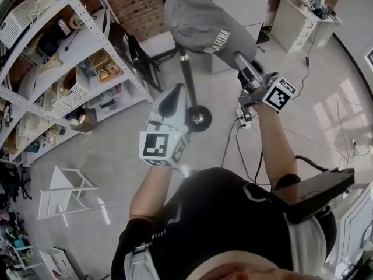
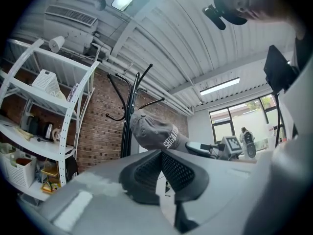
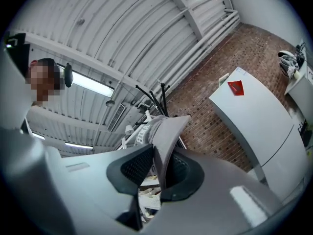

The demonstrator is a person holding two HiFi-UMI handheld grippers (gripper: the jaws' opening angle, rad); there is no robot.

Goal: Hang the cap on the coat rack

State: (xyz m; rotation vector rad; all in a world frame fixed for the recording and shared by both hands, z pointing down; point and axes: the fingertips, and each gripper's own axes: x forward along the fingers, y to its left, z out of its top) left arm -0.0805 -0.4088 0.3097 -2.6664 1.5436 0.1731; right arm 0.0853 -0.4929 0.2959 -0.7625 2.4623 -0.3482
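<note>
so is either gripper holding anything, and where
The brim of the cap sits between the right gripper jaws, seemingly loose, with a gap on one side. The left gripper holds nothing.

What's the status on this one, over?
Left gripper shut, empty. Right gripper open, brim of the gray cap between its jaws. Cap sits on the coat rack. Nothing blocking.

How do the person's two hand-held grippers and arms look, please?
The left hand-held gripper and the right hand-held gripper have pale grey shells. Each carries a cube with black-and-white square markers and has black mesh-textured pads. The person wears a black short-sleeved shirt, so the forearms are uncovered.
</note>
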